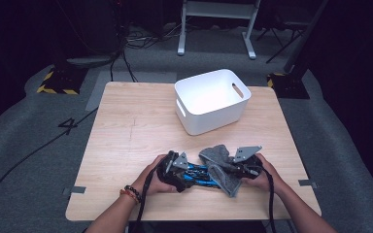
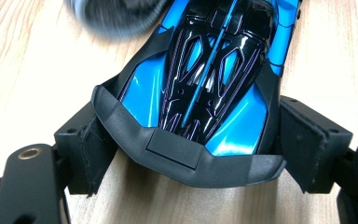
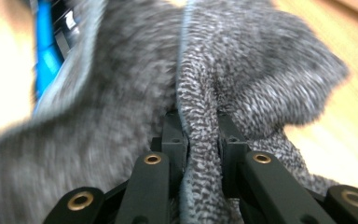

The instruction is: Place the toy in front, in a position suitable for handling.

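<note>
A glossy blue and black toy car (image 2: 205,70) lies on the wooden table near its front edge. My left gripper (image 2: 198,144) has its pads against both sides of the car's black end wing. In the high view the left gripper (image 1: 175,170) is at the car's (image 1: 200,174) left end. A grey knitted cloth (image 3: 242,70) is draped over the car's other end. My right gripper (image 3: 200,130) is shut on a fold of this cloth. From above, the right gripper (image 1: 234,170) sits at the right of the cloth (image 1: 217,158).
A white plastic bin (image 1: 212,99) with handle slots stands empty at the back right of the table (image 1: 126,126). Bare wood lies to the left and between the bin and my hands. Dark floor with cables surrounds the table.
</note>
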